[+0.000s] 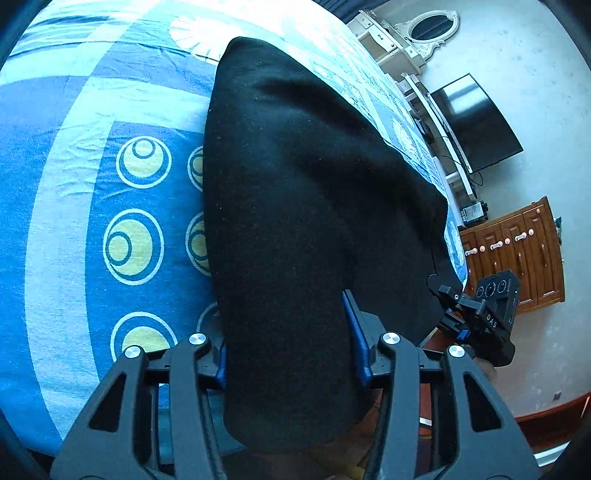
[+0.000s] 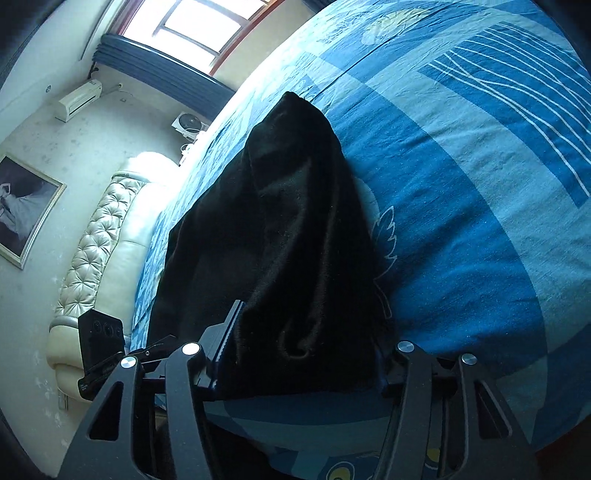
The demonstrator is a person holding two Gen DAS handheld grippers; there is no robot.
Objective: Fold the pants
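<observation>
Black pants (image 1: pixel 295 206) lie lengthwise on a blue patterned bedsheet (image 1: pixel 74 221). In the left wrist view the cloth runs between my left gripper's (image 1: pixel 288 339) blue pads (image 1: pixel 356 332), which press against it. The right gripper's body (image 1: pixel 476 317) shows at the pants' right edge. In the right wrist view the pants (image 2: pixel 288 240) rise in a bunched fold from my right gripper (image 2: pixel 303 354), whose fingers (image 2: pixel 225 343) close on the near edge. The far end tapers toward the bed's far side.
A padded cream headboard (image 2: pixel 96 251), a framed picture (image 2: pixel 26 210) and a window (image 2: pixel 207 26) lie left of the bed. A television (image 1: pixel 476 122), white dresser (image 1: pixel 391 40) and wooden cabinet (image 1: pixel 517 247) stand beyond the bed's right edge.
</observation>
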